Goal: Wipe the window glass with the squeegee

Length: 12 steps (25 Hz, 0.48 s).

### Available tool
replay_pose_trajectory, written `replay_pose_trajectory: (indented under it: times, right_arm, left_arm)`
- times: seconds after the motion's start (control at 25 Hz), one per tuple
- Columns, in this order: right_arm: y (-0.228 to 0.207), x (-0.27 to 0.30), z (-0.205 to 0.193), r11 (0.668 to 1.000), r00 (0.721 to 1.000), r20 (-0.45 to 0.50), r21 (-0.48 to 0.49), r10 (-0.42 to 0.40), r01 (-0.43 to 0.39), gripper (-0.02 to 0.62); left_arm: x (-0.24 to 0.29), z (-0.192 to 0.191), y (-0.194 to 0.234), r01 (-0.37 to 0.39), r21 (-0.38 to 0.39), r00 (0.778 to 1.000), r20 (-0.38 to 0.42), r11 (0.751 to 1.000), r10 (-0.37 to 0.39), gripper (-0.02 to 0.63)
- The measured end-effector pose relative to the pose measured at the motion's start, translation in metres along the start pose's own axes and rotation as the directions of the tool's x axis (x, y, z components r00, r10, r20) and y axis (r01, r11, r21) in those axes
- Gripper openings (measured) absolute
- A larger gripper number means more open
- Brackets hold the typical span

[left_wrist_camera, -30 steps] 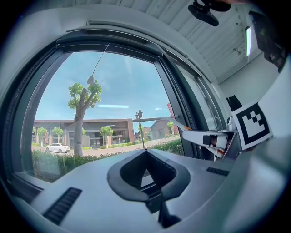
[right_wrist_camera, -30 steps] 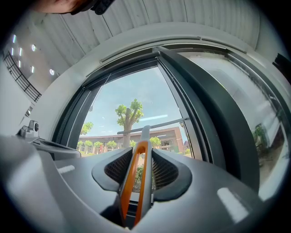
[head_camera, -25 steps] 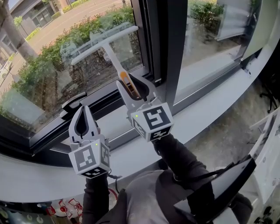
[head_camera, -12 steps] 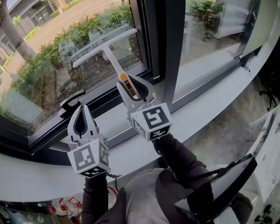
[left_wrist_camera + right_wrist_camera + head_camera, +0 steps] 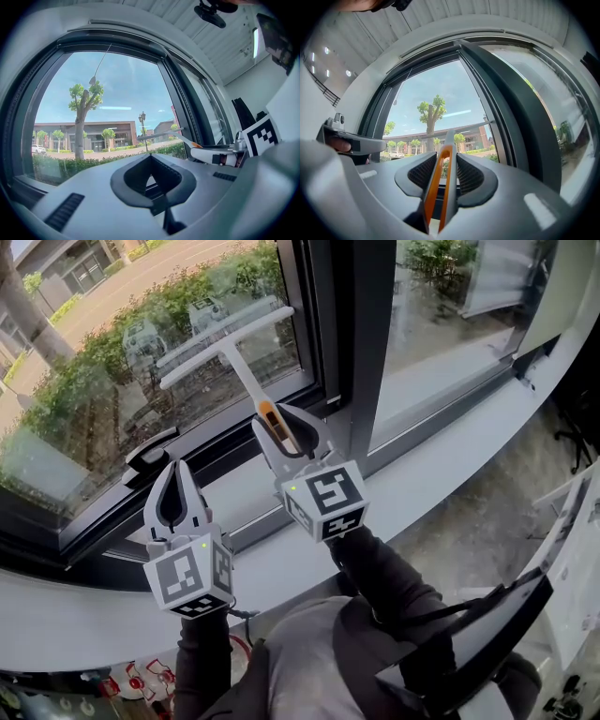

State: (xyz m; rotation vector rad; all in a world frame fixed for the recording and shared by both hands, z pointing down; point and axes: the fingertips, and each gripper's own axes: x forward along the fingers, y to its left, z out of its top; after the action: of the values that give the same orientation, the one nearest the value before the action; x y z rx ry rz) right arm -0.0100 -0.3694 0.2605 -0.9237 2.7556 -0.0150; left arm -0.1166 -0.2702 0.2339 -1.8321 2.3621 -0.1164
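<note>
My right gripper (image 5: 279,432) is clenched on the squeegee (image 5: 242,371). In the right gripper view the orange-and-white handle (image 5: 440,178) is pinched between the two dark pads and runs straight out ahead of them. From the jaws the handle slants up and to the left to the long white blade (image 5: 225,332). The blade lies across the window glass (image 5: 103,390), its right end higher and close to the pane's right edge. It looks pressed to the pane, though I cannot be sure of contact.

My left gripper (image 5: 174,474) is drawn shut on nothing. It hangs lower and to the left, over the pane's bottom edge, well apart from the squeegee. Just above its tips a dark latch handle (image 5: 150,456) sits on the lower window frame (image 5: 234,442). Below both grippers the pale sill (image 5: 441,460) runs along the foot of the window.
</note>
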Motion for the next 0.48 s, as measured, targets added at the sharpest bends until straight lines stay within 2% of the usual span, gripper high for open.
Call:
replay_pose_trajectory:
  times: [0.48]
  right_arm:
    - [-0.002, -0.006, -0.016, 1.0, 0.999, -0.036, 0.007, -0.004, 0.005, 0.129]
  left_arm:
    - [0.001, -0.002, -0.004, 0.013, -0.003, 1.0, -0.006, 1.0, -0.013, 0.0]
